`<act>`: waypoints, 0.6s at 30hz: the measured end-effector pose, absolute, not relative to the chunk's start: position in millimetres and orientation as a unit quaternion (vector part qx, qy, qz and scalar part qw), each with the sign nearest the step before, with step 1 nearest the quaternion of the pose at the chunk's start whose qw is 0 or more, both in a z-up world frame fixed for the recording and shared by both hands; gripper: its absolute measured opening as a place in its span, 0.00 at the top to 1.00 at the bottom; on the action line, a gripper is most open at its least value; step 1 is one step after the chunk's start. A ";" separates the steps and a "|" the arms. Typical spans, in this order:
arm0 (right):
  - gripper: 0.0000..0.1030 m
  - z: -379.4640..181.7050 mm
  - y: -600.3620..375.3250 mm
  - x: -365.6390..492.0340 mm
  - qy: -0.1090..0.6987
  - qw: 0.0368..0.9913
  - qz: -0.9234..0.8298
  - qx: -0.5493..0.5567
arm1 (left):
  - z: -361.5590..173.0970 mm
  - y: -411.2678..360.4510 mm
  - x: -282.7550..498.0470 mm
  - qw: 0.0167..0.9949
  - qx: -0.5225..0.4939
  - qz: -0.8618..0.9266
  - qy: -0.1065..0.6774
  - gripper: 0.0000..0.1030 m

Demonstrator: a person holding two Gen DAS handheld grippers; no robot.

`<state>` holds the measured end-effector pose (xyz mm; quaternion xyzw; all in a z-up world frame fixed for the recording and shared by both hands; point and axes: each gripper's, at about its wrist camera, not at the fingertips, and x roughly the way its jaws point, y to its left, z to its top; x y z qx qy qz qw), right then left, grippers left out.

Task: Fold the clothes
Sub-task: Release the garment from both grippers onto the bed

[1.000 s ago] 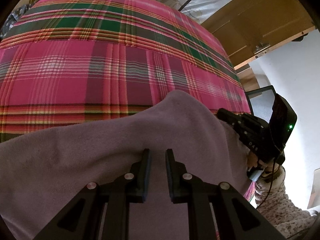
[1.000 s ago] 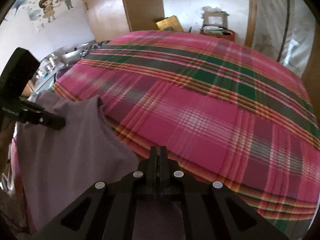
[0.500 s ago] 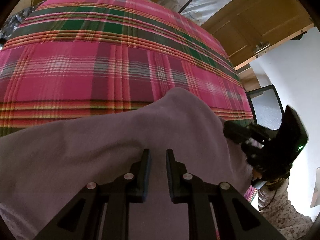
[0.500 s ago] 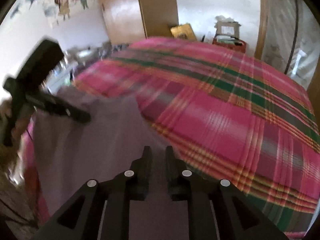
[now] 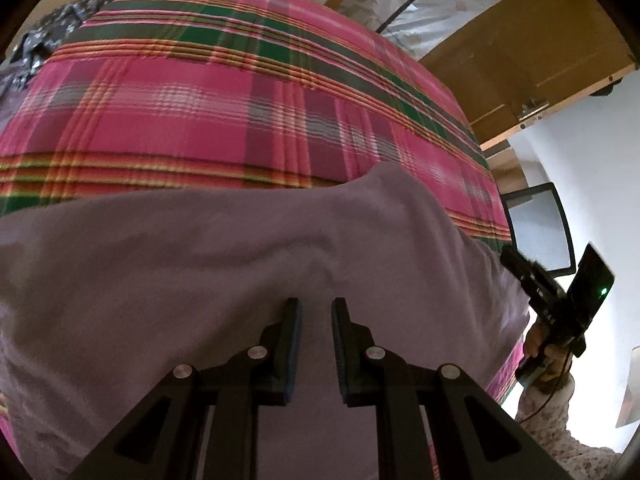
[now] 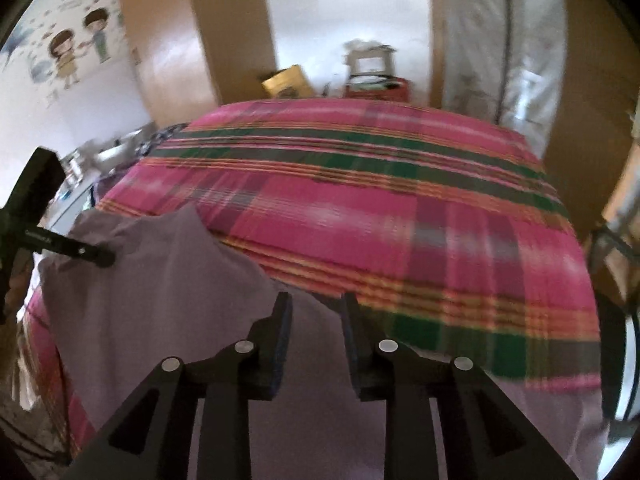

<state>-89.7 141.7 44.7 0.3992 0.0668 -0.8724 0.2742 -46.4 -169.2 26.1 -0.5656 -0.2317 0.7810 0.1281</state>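
A mauve garment (image 5: 200,260) lies spread over the near part of a bed with a pink and green plaid cover (image 5: 200,100). My left gripper (image 5: 314,304) hovers over the middle of the garment, its jaws a narrow gap apart, with cloth showing beneath the gap and nothing pinched. My right gripper (image 6: 314,300) is near the garment's (image 6: 160,300) right edge. Its jaws are opening, and the cloth lies under them without the pads pressing on it. From the right wrist view, the left gripper (image 6: 106,258) sits at the cloth's far left corner. In the left wrist view the right gripper (image 5: 508,254) is at the cloth's right end.
The plaid cover (image 6: 400,220) stretches bare beyond the garment. A red box (image 6: 376,88) with clutter stands past the bed's far end. A wooden door (image 5: 520,60) and a black-framed chair back (image 5: 536,228) are to the right. Dark patterned fabric (image 5: 60,28) lies at the far left.
The right gripper's jaws went from shut to apart, and it drew back to the right off the cloth edge. The left gripper shifted a little and its gap stayed the same.
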 end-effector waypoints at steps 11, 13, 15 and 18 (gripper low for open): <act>0.74 18.5 150.2 -76.8 0.084 0.212 -0.879 0.419 | 20.4 -196.9 -19.9 0.098 -0.559 0.782 -0.255 0.85; 0.73 18.9 146.6 -75.0 0.092 0.204 -0.880 0.418 | 21.4 -205.0 -14.0 0.085 -0.556 0.785 -0.260 0.85; 0.73 22.7 144.7 -72.1 0.086 0.203 -0.882 0.415 | 23.4 -214.7 -5.9 0.074 -0.549 0.789 -0.268 0.85; 0.73 34.4 138.8 -60.8 0.071 0.226 -0.885 0.401 | 25.7 -229.6 7.9 0.055 -0.538 0.794 -0.279 0.85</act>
